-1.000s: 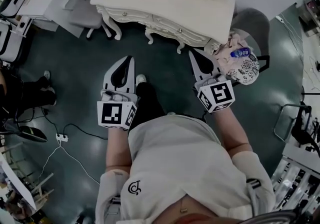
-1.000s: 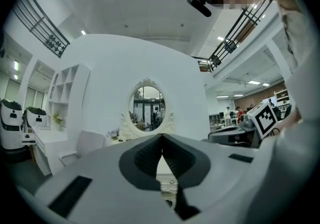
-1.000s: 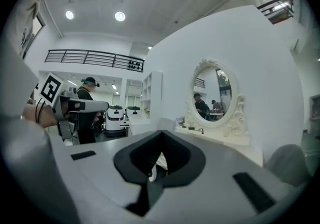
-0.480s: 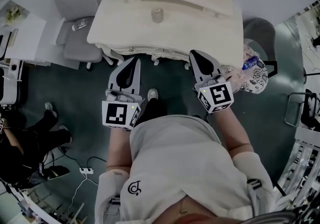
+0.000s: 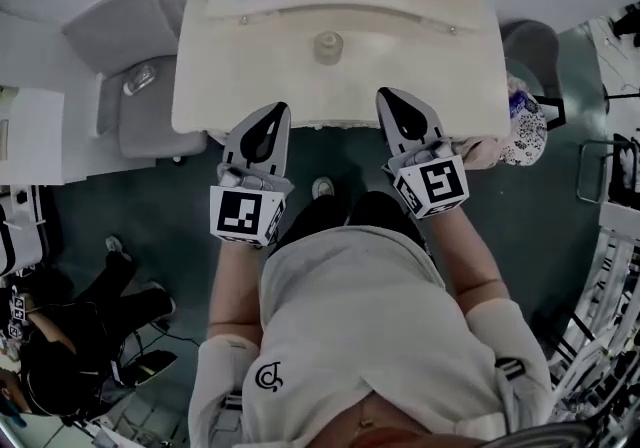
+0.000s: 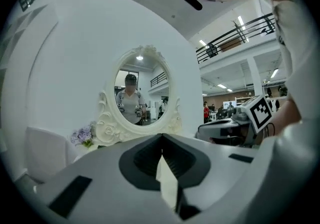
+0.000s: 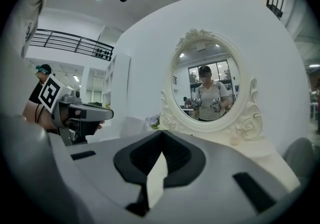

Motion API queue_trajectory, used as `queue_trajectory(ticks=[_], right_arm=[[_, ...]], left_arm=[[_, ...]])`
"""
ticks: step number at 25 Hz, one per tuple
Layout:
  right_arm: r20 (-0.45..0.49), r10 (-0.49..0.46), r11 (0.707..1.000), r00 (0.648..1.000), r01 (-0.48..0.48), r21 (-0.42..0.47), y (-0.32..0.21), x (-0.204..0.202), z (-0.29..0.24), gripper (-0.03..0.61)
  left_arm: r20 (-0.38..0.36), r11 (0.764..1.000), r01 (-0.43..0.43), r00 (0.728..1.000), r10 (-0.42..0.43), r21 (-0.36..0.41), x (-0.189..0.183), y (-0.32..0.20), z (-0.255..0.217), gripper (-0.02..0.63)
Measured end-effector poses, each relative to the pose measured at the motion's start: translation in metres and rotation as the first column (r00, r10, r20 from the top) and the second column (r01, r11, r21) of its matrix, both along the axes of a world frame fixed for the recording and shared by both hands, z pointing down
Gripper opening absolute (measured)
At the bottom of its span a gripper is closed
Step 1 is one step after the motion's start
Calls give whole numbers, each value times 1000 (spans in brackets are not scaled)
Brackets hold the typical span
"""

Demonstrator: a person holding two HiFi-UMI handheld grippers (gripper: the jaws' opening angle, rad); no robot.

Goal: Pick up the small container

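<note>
Cream, carved desk carries a squat round container at its middle, apart from the left tool and right tool, both clenched empty over the near edge.

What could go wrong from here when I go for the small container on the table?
Both the left gripper and right gripper have shut jaws; reaching like this could knock the container over instead of gripping it. It stands free on the table, so a nudge might slide it toward the mirror.
</note>
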State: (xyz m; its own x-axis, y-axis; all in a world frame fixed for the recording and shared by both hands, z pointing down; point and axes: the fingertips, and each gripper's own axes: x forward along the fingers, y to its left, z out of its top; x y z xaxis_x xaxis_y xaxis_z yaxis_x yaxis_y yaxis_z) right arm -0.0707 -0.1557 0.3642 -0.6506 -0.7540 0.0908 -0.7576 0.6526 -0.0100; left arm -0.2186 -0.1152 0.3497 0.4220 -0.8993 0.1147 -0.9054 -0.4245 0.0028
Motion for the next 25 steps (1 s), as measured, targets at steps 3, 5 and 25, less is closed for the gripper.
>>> queue_trajectory(ticks=[3, 5, 25], right_arm=[[-31, 19, 1000, 999, -20, -24, -18, -6, 21, 6], [-41, 25, 998, 999, -27, -52, -27, -7, 38, 7], [-63, -37, 978, 997, 23, -206, -132, 5, 144, 6]], left_arm=[[-20, 999, -39, 999, 38, -39, 2, -25, 23, 14], [-38, 997, -43, 998, 41, -67, 3, -40, 40, 13], [-19, 963, -144, 989, 143, -228, 64, -165, 186, 387]])
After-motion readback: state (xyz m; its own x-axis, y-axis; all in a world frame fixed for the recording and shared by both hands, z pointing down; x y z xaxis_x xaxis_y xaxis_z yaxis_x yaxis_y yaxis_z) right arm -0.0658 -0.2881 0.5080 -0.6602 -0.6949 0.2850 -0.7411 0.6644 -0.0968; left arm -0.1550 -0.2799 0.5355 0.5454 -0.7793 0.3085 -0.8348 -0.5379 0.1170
